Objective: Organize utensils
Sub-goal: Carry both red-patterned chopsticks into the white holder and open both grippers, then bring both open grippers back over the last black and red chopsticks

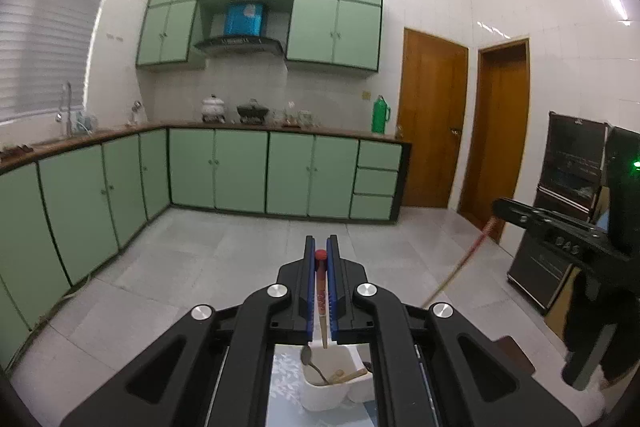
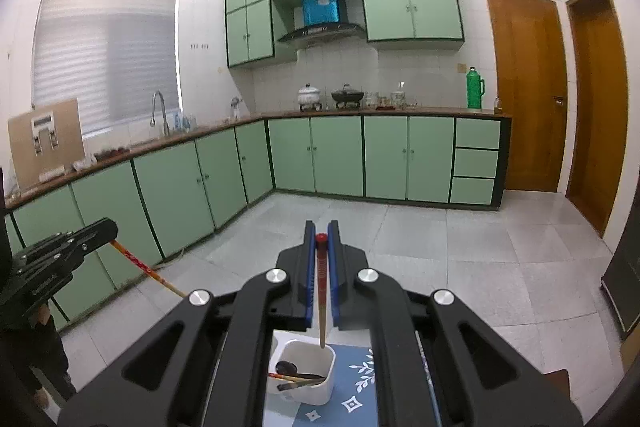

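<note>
My left gripper (image 1: 321, 247) is shut on a red-tipped wooden chopstick (image 1: 321, 297) that hangs down over a white utensil holder (image 1: 324, 385). A metal spoon (image 1: 310, 361) and wooden utensils lie in that holder. My right gripper (image 2: 322, 231) is shut on a second red-tipped chopstick (image 2: 321, 299), its lower end just above the same white holder (image 2: 310, 375), which holds a dark spoon (image 2: 289, 367) and chopsticks. Each gripper shows in the other's view, the right one (image 1: 520, 213) and the left one (image 2: 92, 231), both tilted with a chopstick.
The holder stands on a blue patterned mat (image 2: 356, 387) on a table below me. Green kitchen cabinets (image 2: 360, 155), a counter with pots, a sink tap (image 2: 160, 111) and two wooden doors (image 2: 524, 87) lie across the tiled floor. A dark oven (image 1: 560, 211) stands at right.
</note>
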`<action>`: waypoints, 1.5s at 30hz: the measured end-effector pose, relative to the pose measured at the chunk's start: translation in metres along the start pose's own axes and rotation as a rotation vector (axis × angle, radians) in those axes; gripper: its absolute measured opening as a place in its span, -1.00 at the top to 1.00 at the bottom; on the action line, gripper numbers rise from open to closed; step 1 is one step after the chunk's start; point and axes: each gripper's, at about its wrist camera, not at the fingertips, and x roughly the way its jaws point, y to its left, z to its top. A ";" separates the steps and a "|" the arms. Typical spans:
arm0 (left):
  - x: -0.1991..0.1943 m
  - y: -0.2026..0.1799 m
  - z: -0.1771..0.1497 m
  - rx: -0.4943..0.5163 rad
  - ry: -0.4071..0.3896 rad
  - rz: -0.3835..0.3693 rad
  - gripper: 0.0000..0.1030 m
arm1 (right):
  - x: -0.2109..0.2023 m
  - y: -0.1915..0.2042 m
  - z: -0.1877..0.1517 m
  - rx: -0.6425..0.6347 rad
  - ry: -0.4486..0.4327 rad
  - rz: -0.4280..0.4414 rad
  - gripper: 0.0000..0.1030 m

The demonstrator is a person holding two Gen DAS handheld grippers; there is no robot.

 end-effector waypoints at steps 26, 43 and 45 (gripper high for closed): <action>0.055 -0.002 -0.034 -0.010 0.177 -0.037 0.31 | 0.055 0.019 -0.052 0.027 0.165 0.030 0.30; -0.042 -0.008 -0.138 -0.037 0.167 0.071 -0.44 | -0.070 0.007 -0.143 0.130 0.093 -0.079 -0.85; -0.049 -0.007 -0.164 -0.041 0.194 0.074 -0.45 | -0.077 0.011 -0.164 0.152 0.120 -0.085 -0.86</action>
